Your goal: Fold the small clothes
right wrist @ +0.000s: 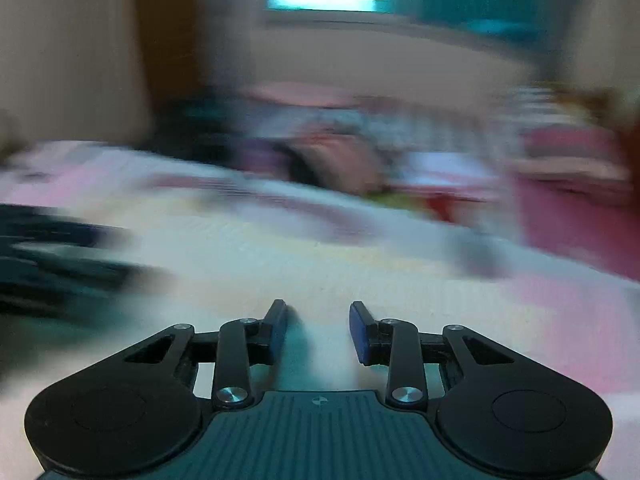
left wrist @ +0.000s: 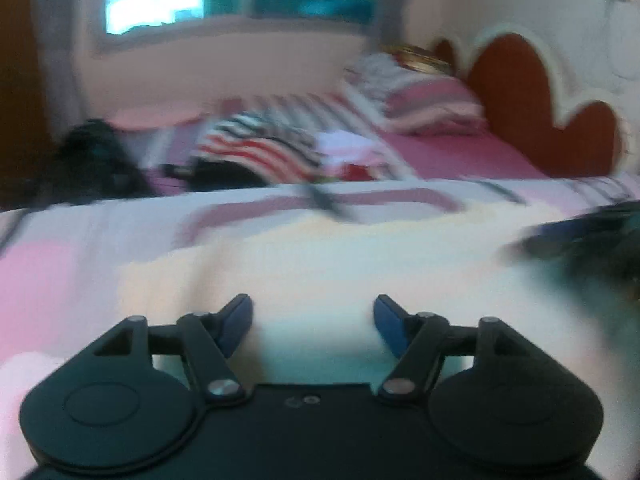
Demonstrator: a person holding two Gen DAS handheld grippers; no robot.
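Pink and white bedding covers the bed (left wrist: 460,152), with a striped pile of small clothes (left wrist: 272,148) at the upper centre of the left view and a dark garment (left wrist: 592,240) at its right edge. Left gripper (left wrist: 313,320) has its jaws wide apart on nothing; right gripper (right wrist: 318,326) stands partly apart, also empty. Blur hides detail, but such cloth is likely light, limp and best pinched at a hem or corner.
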